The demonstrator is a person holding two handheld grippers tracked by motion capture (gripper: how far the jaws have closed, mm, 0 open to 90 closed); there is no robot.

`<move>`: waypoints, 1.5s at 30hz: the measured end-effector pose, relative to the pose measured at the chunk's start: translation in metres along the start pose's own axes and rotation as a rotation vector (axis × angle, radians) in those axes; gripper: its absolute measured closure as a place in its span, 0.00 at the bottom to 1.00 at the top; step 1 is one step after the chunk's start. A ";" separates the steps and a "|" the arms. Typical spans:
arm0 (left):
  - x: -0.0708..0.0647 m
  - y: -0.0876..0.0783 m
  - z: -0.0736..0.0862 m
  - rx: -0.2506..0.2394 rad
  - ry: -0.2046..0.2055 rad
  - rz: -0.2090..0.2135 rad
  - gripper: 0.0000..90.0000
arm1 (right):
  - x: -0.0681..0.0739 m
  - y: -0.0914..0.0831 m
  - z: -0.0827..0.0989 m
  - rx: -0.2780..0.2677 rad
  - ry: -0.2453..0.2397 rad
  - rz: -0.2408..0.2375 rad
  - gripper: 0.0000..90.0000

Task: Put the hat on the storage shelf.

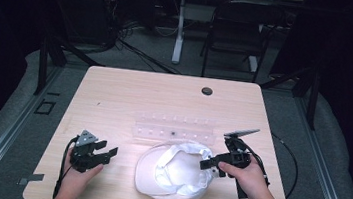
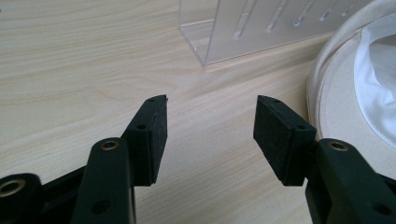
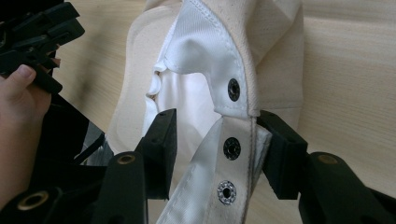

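The worktop [image 1: 114, 97] is showing pale wood grain with a smooth, low-sheen finish. The cap [image 3: 280, 51] is looking like matt off-white canvas cloth with a visible weave, while its lining [image 3: 187, 93] is showing a smoother, brighter white fabric with stitched seams. Its strap [image 3: 219, 154] is carrying dark, shiny metal snaps [image 3: 232, 148]. The rack [image 2: 261, 28] is looking like clear, glossy plastic, catching reflections. Each hand-held gripper, the left [image 2: 210, 121] and the right [image 3: 219, 135], is showing matt black plastic arms, brass-coloured metal inserts and dull, rubbery-looking pads [image 2: 273, 135].
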State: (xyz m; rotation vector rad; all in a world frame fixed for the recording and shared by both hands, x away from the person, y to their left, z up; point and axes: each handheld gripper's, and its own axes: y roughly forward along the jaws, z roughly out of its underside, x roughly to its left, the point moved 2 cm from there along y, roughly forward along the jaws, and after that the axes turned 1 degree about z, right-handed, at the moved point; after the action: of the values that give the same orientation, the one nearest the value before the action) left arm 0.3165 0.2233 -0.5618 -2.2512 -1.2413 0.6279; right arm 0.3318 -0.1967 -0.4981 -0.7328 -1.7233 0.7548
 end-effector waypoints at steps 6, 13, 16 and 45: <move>0.001 0.000 0.000 -0.002 -0.001 -0.003 0.51 | 0.003 -0.004 -0.003 0.016 0.040 -0.052 0.64; 0.000 0.000 0.000 0.003 0.000 -0.001 0.50 | 0.008 -0.008 -0.006 0.032 0.032 -0.060 0.73; 0.000 0.000 0.000 0.006 0.014 -0.009 0.51 | 0.012 -0.008 -0.008 0.019 0.040 -0.054 0.77; -0.002 0.001 0.000 0.007 0.037 -0.010 0.51 | 0.030 -0.032 -0.015 -0.004 0.007 0.065 0.89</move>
State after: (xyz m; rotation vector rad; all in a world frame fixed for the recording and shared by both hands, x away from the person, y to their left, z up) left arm 0.3157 0.2209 -0.5617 -2.2394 -1.2303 0.5831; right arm 0.3356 -0.1909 -0.4528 -0.7966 -1.7022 0.7928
